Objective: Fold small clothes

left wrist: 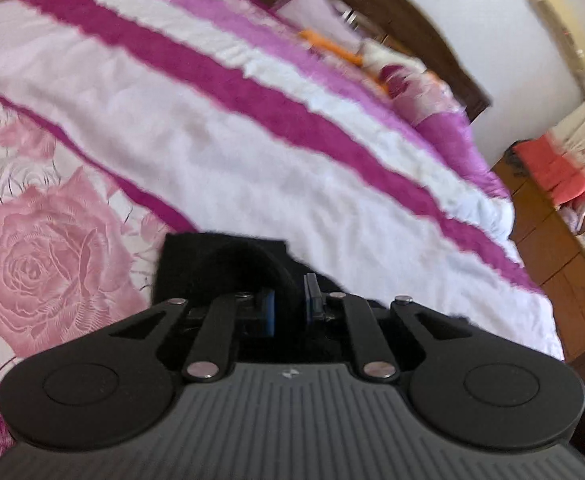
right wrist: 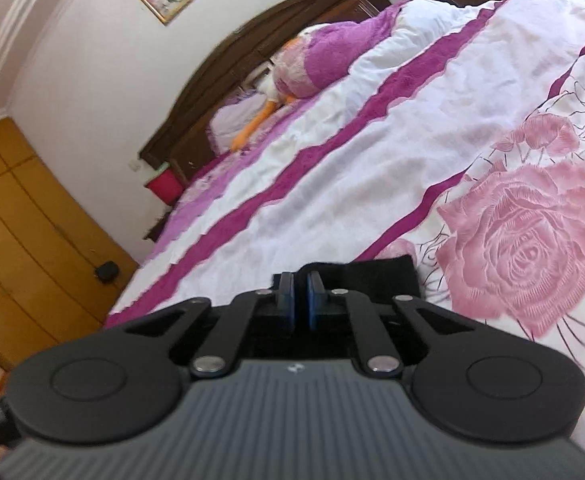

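Left gripper (left wrist: 288, 298) has its blue pads pinched on a dark fold of the black garment (left wrist: 220, 268), which bunches up between the fingers. Right gripper (right wrist: 299, 300) shows pads nearly together, clamped on the same black cloth (right wrist: 372, 276). It lies on the rose-print bedspread (right wrist: 512, 232), wooden headboard (right wrist: 252, 44) far behind.
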Demonstrator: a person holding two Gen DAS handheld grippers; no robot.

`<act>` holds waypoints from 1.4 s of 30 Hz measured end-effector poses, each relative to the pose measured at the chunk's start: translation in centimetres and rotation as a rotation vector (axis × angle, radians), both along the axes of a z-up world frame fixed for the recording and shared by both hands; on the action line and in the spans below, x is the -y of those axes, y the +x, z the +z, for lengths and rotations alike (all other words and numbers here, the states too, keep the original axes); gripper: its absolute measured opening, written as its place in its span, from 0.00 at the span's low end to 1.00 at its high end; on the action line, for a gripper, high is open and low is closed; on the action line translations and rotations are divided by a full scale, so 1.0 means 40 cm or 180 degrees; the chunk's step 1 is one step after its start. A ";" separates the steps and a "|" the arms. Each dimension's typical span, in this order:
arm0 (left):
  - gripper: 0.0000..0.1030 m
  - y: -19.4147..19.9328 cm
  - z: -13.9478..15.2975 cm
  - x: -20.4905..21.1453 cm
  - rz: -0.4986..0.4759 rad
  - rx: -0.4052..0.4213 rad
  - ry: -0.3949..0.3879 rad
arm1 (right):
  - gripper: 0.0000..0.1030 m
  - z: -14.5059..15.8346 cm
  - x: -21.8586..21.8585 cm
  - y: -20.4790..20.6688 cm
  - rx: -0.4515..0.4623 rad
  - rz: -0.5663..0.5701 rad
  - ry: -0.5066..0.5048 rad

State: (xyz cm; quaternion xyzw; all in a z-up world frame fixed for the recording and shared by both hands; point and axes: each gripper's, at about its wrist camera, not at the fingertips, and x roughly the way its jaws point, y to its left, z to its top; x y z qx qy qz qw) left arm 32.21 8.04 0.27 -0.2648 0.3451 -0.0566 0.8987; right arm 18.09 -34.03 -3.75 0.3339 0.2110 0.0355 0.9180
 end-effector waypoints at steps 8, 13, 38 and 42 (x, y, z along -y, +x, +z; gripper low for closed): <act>0.29 0.007 -0.004 0.012 -0.0101 -0.0016 0.0194 | 0.45 -0.033 -0.025 0.038 -0.0068 -0.0249 -0.0304; 0.37 -0.016 0.056 0.013 -0.0025 0.0081 0.0272 | 0.54 -0.006 -0.002 0.011 0.0045 -0.0304 -0.0344; 0.44 -0.007 -0.065 0.078 -0.0398 0.0126 0.1152 | 0.51 -0.054 -0.075 0.049 -0.0363 0.0165 -0.1398; 0.44 0.012 -0.086 0.095 -0.0439 0.0144 0.1281 | 0.50 -0.077 -0.068 0.053 -0.0327 0.0176 -0.1342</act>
